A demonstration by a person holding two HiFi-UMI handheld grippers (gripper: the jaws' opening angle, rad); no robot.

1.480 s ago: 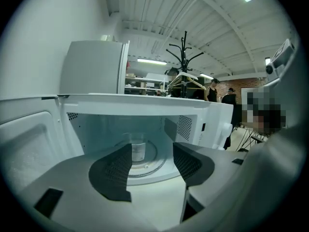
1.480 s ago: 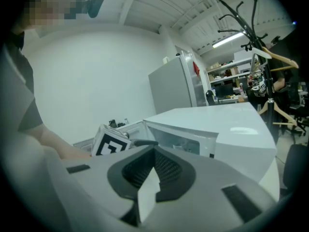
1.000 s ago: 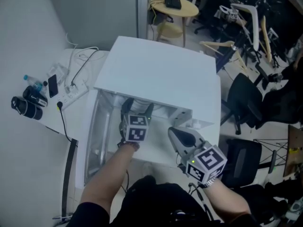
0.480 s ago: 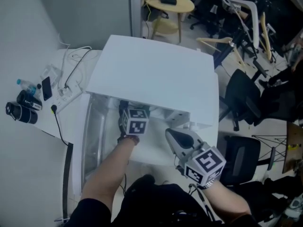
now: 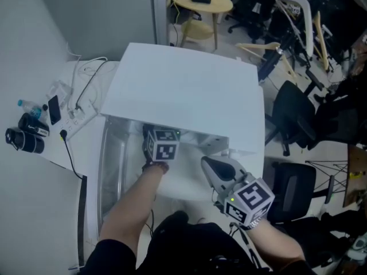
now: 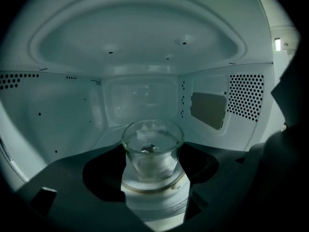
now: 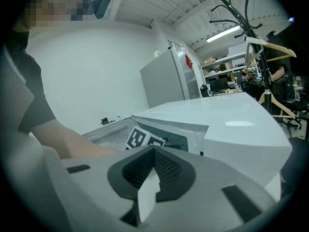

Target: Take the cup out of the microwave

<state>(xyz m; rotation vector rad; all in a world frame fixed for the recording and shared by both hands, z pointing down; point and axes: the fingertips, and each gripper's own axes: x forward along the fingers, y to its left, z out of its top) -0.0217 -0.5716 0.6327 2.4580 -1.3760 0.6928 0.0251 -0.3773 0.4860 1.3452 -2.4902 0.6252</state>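
The white microwave (image 5: 189,90) stands with its door (image 5: 110,165) swung open to the left. My left gripper (image 5: 161,136) reaches into the cavity, and only its marker cube and my forearm show in the head view. In the left gripper view a clear glass cup (image 6: 152,151) stands upright on the turntable, between the dark jaws of the left gripper (image 6: 153,175), which are open on either side of it. My right gripper (image 5: 214,166) hangs outside the front right of the microwave, shut and empty. The right gripper (image 7: 152,172) shows only a thin slit between its jaws.
On the white table to the left lie a power strip (image 5: 77,116) with cables, a phone (image 5: 55,109), a bottle (image 5: 28,105) and black cylinders (image 5: 24,139). Office chairs (image 5: 298,119) crowd the right side. A round table (image 5: 202,2) stands behind.
My left gripper has gone deeper into the microwave cavity. The right gripper has barely moved.
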